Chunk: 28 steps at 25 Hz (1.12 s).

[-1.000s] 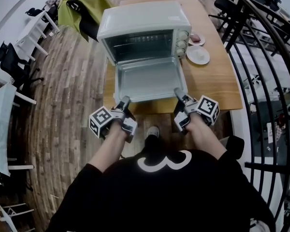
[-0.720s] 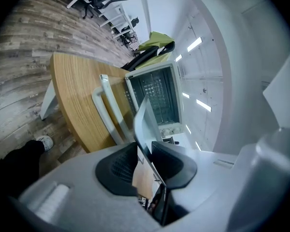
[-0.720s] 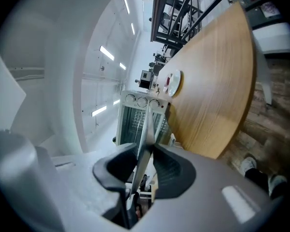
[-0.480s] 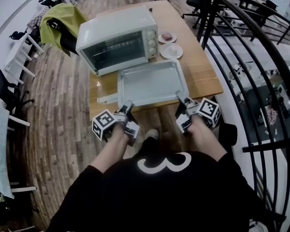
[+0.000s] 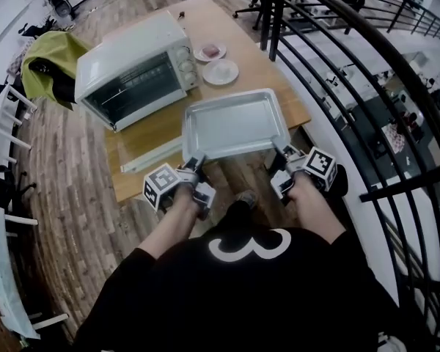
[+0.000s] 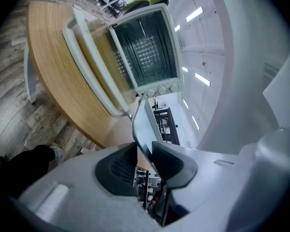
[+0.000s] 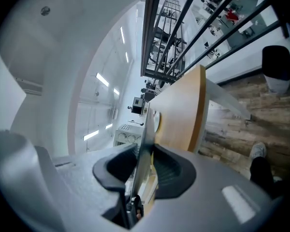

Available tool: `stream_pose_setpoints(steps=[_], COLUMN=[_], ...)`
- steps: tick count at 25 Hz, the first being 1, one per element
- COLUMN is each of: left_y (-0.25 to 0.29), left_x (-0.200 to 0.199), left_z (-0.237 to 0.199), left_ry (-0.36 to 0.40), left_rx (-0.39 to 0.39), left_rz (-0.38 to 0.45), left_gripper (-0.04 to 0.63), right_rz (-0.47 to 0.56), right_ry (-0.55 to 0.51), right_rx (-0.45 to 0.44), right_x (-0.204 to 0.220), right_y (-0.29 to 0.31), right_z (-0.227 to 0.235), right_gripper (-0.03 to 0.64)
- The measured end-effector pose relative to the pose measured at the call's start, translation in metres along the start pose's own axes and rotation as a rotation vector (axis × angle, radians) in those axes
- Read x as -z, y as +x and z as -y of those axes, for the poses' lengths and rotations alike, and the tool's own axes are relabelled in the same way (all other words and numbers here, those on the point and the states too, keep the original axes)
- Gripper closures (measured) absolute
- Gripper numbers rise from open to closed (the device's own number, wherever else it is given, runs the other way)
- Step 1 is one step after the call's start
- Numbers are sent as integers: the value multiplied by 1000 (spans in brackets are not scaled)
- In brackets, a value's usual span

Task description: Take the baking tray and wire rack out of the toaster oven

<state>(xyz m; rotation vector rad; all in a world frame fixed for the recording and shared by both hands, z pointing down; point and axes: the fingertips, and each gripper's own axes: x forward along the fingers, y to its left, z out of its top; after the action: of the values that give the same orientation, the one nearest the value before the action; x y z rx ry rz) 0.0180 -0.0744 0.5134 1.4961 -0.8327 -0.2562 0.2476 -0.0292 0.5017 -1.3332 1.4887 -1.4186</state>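
Note:
The silver baking tray point(image 5: 235, 123) hangs level over the near right corner of the wooden table point(image 5: 264, 64), clear of the toaster oven point(image 5: 128, 64). My left gripper point(image 5: 194, 162) is shut on the tray's near rim at its left corner. My right gripper point(image 5: 281, 151) is shut on the same rim at its right corner. In the left gripper view the tray's edge point(image 6: 141, 124) runs between the dark pads point(image 6: 117, 167). The right gripper view shows the rim point(image 7: 147, 129) pinched the same way. The oven door point(image 5: 150, 160) lies open, and thin wire rack bars point(image 6: 146, 50) show inside.
Two small plates point(image 5: 221, 72) sit on the table right of the oven. A black metal railing point(image 5: 367, 86) curves close along the right side. A green cloth point(image 5: 48, 61) is draped over a chair behind the oven. White chairs point(image 5: 4, 123) stand on the wooden floor at left.
The tray has come fully out of the oven and swung right with both grippers still on its rim. The oven has slid to the left of the head view.

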Motion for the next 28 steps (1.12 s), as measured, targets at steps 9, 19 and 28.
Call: stream_pose_setpoints(steps=[9,19,28], left_y=[65,119,161], left_x=[19,16,14], left_z=[19,7,-8], left_ry=[28,19,28], left_rx=[-1,-64,-120], left_rz=[-104,-157,-178], left_gripper=[492,489,485], right_rz=[97,112,82], right_ry=[34,84,106], right_rx=[30,110,144], right_x=[-55,-87,-113], right_y=[-7,19,49], right_z=[15,52,86], right_gripper=[511,508,508])
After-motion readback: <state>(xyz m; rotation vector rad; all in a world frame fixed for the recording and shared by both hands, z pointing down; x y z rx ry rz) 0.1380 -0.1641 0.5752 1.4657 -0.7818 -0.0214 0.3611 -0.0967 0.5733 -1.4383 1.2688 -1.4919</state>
